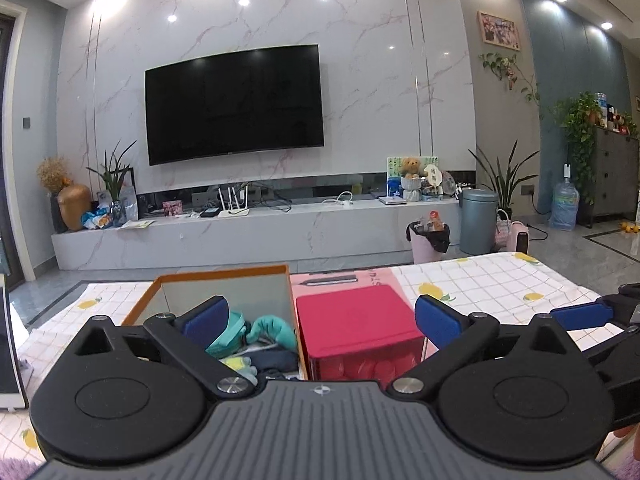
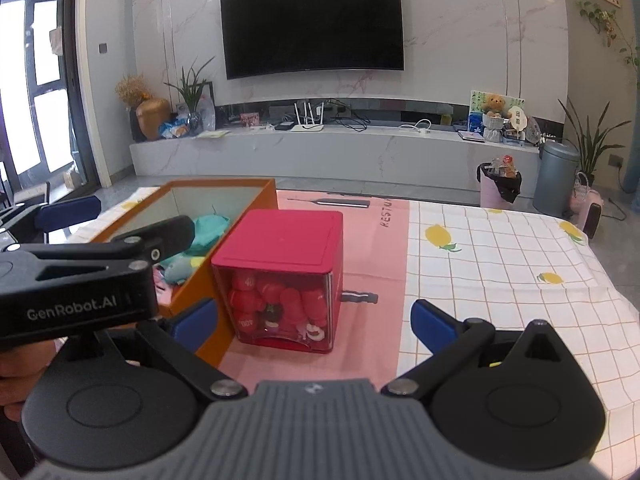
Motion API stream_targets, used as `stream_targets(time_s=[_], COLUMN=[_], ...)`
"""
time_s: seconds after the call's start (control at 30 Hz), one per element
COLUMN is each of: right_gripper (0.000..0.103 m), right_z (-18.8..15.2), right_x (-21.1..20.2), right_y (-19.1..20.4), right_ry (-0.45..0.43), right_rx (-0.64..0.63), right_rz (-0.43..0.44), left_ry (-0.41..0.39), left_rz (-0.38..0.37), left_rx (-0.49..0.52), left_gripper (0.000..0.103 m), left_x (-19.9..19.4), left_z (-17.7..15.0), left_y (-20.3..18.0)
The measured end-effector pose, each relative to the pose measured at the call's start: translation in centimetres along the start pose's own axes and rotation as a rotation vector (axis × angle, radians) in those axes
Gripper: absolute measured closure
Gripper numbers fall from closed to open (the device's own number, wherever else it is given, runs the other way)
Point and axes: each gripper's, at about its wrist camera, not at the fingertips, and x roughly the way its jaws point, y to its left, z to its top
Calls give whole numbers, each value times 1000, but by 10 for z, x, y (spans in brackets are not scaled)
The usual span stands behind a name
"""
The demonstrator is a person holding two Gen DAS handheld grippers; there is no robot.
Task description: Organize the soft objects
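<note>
An orange box (image 1: 224, 273) (image 2: 224, 248) stands on the table and holds several soft items, teal (image 1: 272, 330) (image 2: 208, 228) and dark ones among them. A red box (image 1: 356, 320) with a clear front (image 2: 280, 308) stands right beside it and shows red soft items inside. My left gripper (image 1: 320, 318) is open and empty, held above the near ends of both boxes. My right gripper (image 2: 316, 322) is open and empty, just in front of the red box. The left gripper's body (image 2: 80, 280) crosses the left of the right wrist view.
The table carries a lemon-print cloth (image 2: 500, 264) and a pink mat (image 2: 372, 248). Behind it stand a TV (image 1: 234, 104), a marble console (image 1: 256, 232), a pink bin (image 1: 428, 240) and a grey bin (image 1: 478, 220).
</note>
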Motion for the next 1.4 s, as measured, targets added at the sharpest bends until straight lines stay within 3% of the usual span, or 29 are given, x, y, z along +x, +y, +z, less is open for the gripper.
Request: stream_targets(time_s=[0.23, 0.53, 1.13, 1.4], right_gripper=[3, 3, 3, 3], right_z=[-8, -16, -23, -24], right_x=[8, 17, 20, 21], right_y=[5, 7, 9, 6], right_ry=[-1, 21, 44, 61], right_rx=[-18, -16, -42, -16], right_rz=[-19, -44, -91, -69], left_ry=[-19, 37, 56, 52], left_rz=[0, -31, -15, -6], left_rx=[-6, -69, -67, -73], left_gripper=[0, 0, 0, 0], left_x=[-4, 3, 3, 2], left_z=[-13, -18, -25, -25], left_y=[2, 8, 10, 9])
